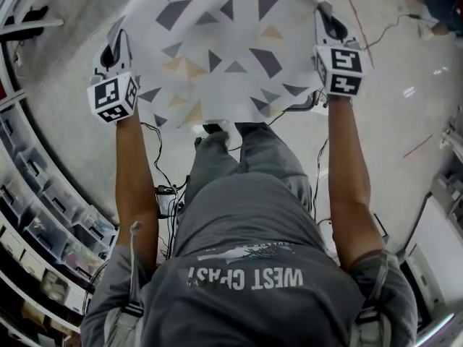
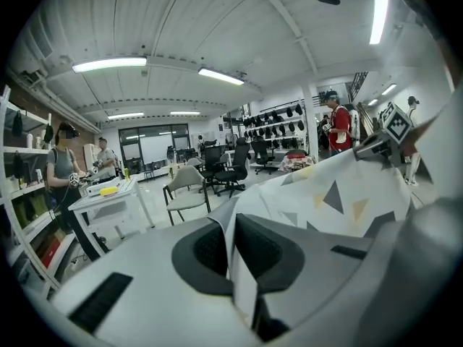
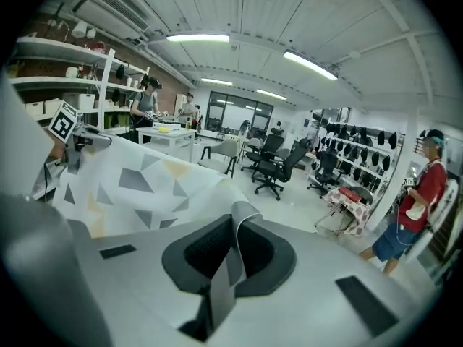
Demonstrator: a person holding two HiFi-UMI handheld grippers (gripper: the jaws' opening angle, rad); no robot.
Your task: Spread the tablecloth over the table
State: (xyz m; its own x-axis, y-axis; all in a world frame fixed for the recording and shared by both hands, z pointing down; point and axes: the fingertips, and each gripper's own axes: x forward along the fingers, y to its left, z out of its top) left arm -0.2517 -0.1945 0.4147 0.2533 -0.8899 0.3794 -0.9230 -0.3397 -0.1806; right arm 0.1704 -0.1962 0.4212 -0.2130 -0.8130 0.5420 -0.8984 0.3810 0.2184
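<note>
Since the left tongs (image 2: 233, 255) and right tongs (image 3: 230, 255) each pinch only a thin corner of the cloth (image 1: 217, 42), spread in the air between them, 1 corner could slip free onto the floor (image 1: 405, 56).

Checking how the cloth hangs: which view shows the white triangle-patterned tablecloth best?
The head view: the white triangle-patterned tablecloth spans from left gripper to right gripper, full width. Each gripper view shows only a pinched corner in its jaws and a receding strip.

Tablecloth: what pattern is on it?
The tablecloth is white with scattered grey and tan triangles, clearest in the head view.
</note>
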